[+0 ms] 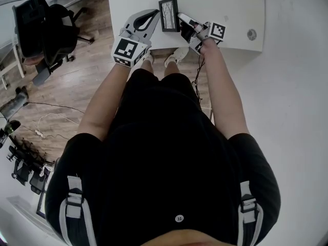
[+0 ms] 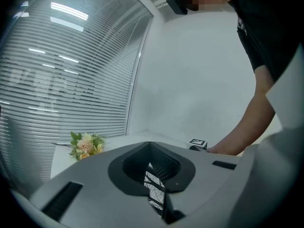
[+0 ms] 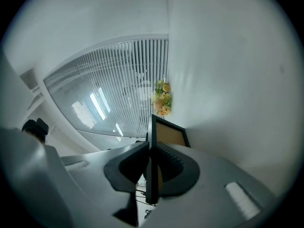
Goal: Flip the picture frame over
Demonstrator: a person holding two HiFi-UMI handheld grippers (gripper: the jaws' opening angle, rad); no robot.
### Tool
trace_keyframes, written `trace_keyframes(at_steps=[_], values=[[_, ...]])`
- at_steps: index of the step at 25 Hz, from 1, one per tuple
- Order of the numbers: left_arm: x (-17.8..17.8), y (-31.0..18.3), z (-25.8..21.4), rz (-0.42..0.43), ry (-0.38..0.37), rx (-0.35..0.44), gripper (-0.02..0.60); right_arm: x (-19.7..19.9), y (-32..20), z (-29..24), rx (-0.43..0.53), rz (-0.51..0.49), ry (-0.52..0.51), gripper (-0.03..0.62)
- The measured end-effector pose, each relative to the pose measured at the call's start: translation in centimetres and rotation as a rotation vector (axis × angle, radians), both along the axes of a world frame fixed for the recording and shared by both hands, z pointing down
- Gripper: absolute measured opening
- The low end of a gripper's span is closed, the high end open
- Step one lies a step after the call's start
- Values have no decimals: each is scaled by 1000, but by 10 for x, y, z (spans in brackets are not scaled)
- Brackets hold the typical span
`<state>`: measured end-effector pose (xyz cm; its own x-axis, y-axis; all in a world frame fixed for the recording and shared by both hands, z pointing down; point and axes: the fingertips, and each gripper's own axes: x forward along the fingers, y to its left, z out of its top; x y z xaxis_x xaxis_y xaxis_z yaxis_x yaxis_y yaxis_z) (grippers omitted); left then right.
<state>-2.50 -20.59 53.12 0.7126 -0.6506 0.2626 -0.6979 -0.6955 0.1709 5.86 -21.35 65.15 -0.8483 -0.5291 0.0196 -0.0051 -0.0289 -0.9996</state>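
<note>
The black picture frame is over the white table near its front edge, its grey line drawing turned up toward the head view. My left gripper is shut on its left edge, and a strip of the drawing shows between the pads. My right gripper is shut on the opposite edge. In the right gripper view the frame stands edge-on in the jaws, with its brown backing visible beyond them. The right gripper's marker cube appears past the left jaws.
A small bunch of flowers lies at the table's far side by the window blinds. A round cable grommet sits at the table's right. A black office chair stands on the wooden floor to the left.
</note>
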Motion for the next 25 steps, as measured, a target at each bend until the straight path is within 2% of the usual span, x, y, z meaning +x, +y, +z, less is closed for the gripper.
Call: trace_keyframes(at_steps=[5, 14, 20, 25], values=[[-2, 1, 1, 6, -4, -8, 6, 10, -1, 8, -10, 17, 67, 49], [-4, -1, 3, 8, 9, -18, 6, 17, 0, 15, -19, 44, 108, 49], [-5, -3, 3, 9, 12, -20, 6, 36, 1, 34, -53, 102, 200, 49], [-6, -2, 5, 13, 14, -26, 6, 38, 1, 39, -35, 96, 274, 49]])
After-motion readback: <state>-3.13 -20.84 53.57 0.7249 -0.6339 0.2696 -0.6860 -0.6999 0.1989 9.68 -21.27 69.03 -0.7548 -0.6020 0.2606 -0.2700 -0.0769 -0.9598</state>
